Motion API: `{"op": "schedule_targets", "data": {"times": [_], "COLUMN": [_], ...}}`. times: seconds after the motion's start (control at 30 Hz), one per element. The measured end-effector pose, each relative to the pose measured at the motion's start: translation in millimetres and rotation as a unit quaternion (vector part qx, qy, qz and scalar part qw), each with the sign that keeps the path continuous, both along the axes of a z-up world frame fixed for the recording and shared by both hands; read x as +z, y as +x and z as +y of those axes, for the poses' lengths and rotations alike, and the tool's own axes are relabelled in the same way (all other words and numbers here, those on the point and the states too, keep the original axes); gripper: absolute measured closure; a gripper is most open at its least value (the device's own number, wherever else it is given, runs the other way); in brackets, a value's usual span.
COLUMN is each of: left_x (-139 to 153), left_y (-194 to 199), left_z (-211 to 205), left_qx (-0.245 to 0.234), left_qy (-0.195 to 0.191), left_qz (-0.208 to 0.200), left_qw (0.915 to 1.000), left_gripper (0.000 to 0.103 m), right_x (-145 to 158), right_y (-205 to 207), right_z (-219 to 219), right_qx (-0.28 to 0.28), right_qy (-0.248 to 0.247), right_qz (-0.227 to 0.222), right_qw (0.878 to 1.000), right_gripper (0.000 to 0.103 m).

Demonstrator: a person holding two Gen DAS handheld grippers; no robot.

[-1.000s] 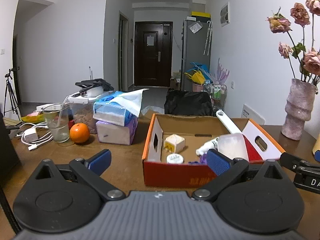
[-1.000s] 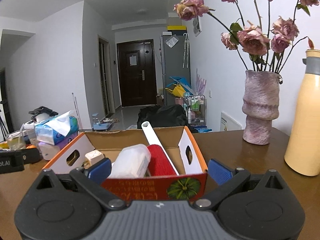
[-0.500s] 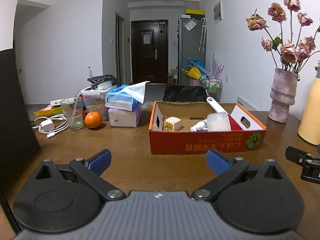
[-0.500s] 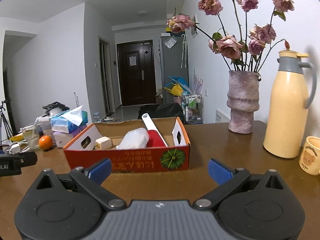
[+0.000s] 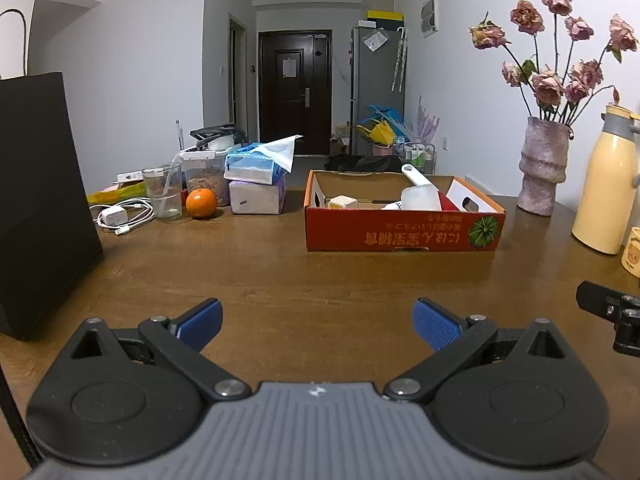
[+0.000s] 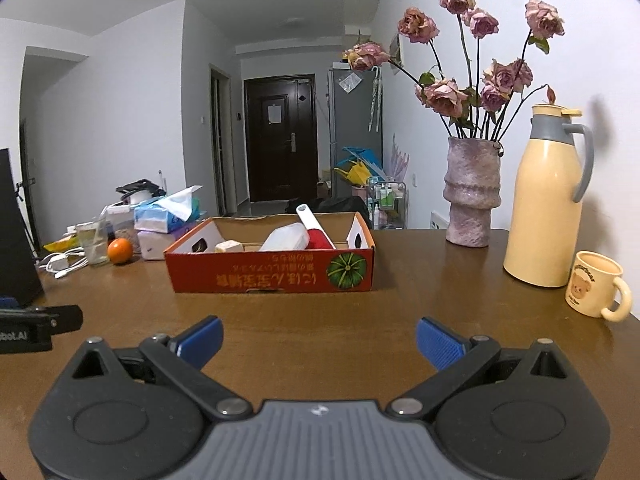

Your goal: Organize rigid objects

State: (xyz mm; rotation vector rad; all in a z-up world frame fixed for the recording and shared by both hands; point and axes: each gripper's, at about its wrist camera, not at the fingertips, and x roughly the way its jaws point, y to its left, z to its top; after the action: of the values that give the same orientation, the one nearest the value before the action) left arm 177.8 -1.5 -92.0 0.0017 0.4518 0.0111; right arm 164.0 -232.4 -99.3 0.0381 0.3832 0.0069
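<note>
- Left gripper (image 5: 317, 320) at lower centre of frame, spread wide, holding nothing, above bare brown desk (image 5: 320, 276).
- Right gripper (image 6: 319, 340) likewise spread wide and empty, lower centre.
- Red cardboard box (image 6: 272, 276) at mid-frame on desk, well apart from both grippers; inside: white scoop (image 6: 298, 234), pale cube (image 6: 229, 246).
- Left of box: orange (image 5: 201, 203), tissue packs (image 5: 256, 184), glass (image 5: 163, 196).
- Right of frame: vase of dried roses (image 6: 472, 196), yellow thermos (image 6: 546, 200), mug (image 6: 596, 290).

Around the red cardboard box (image 6: 272, 276) with its green pumpkin print (image 6: 346, 269) sit an orange fruit (image 6: 119, 251), a mottled pink vase (image 6: 473, 196) and a cream-and-grey thermos (image 6: 547, 196) on brown wood (image 6: 320, 308).
</note>
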Motion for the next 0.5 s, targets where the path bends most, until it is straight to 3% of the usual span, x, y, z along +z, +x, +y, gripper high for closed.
{"op": "schedule_targets", "data": {"times": [0.5], "left_x": [3.8], "left_y": [-32.4], "left_z": [-0.8], "left_qx": [-0.005], "left_qy": [-0.003], "left_qz": [-0.012], "left_qw": [0.9999], "left_gripper": [0.000], "right_x": [1.9], "right_y": [-38.0], "right_z": [7.6], "right_qx": [0.009], "right_qy": [-0.005], "right_qz": [-0.006], "right_qw": [1.000], "right_gripper": [0.000]}}
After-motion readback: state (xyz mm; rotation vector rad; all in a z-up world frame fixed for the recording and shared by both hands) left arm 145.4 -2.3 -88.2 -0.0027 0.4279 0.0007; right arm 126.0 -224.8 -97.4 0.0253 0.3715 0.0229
